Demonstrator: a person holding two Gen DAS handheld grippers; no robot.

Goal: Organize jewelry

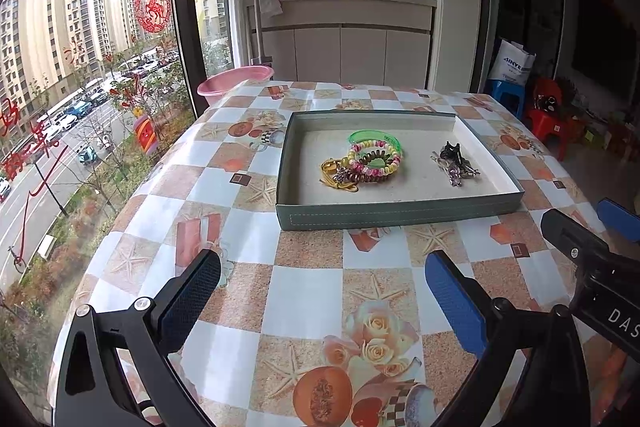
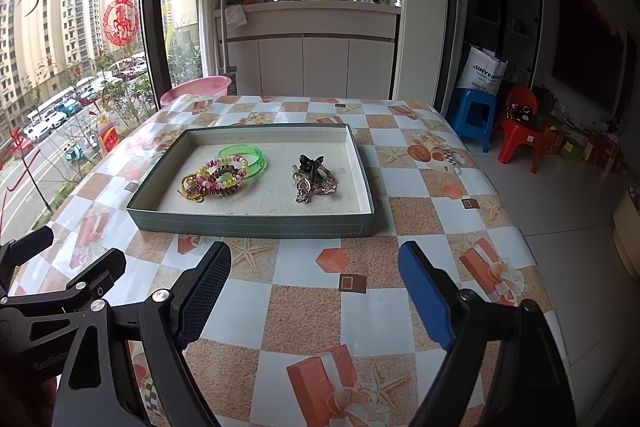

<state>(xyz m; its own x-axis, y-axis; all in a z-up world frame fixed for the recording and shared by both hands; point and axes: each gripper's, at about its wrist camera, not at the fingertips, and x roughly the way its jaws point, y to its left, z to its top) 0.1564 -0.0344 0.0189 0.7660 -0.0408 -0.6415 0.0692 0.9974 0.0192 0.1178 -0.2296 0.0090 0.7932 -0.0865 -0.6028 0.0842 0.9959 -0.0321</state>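
Here both the left gripper (image 1: 322,301) and the right gripper (image 2: 316,291) hover spread and empty above the table (image 2: 304,307). Farther off, the tray (image 2: 256,225) holds tangled bracelets (image 2: 228,173) beside clips (image 2: 314,177); a careless pinch likely drags several out together.

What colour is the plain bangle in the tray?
Translucent green bangle, clearest in the right wrist view.

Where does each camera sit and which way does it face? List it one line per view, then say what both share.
Left wrist: on the left gripper, looking down over the table at the tray; its open fingers and the right gripper's tip show.
Right wrist: on the right gripper, same heading; its open fingers and the left gripper show.
Shared: tray, green bangle, hair clips, window.
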